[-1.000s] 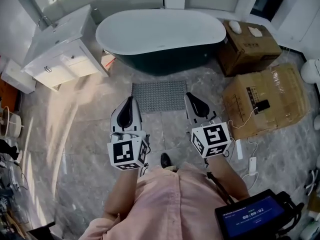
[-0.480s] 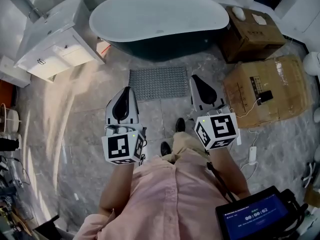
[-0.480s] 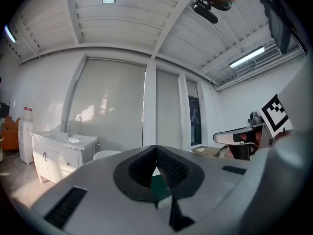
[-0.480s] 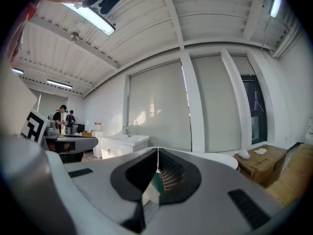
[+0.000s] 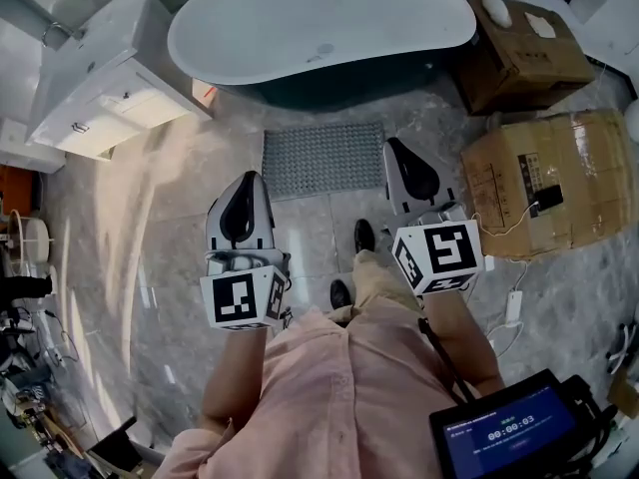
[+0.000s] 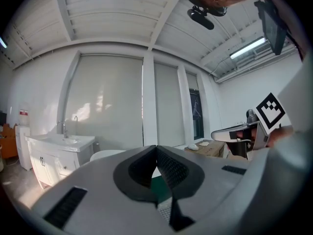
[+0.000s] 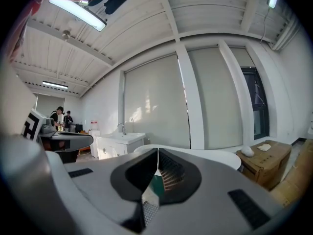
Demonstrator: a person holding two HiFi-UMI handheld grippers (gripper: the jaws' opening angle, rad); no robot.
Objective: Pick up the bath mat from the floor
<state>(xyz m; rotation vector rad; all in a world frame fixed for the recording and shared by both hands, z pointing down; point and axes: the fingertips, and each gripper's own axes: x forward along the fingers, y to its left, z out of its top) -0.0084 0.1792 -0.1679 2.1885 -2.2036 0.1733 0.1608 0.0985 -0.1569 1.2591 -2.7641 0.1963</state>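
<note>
Jaws are shut tight and empty on both the left gripper [image 5: 250,178] and the right gripper [image 5: 396,146], side by side above the floor [image 5: 150,218]. Just beyond and between their tips, the mat [image 5: 323,157] lies flat before the tub [image 5: 319,23]. Boxes [image 5: 544,183] sit at right.

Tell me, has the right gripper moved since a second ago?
Yes, slightly forward. The right gripper now reaches further along the bath mat's right edge, nearer the bathtub.
</note>
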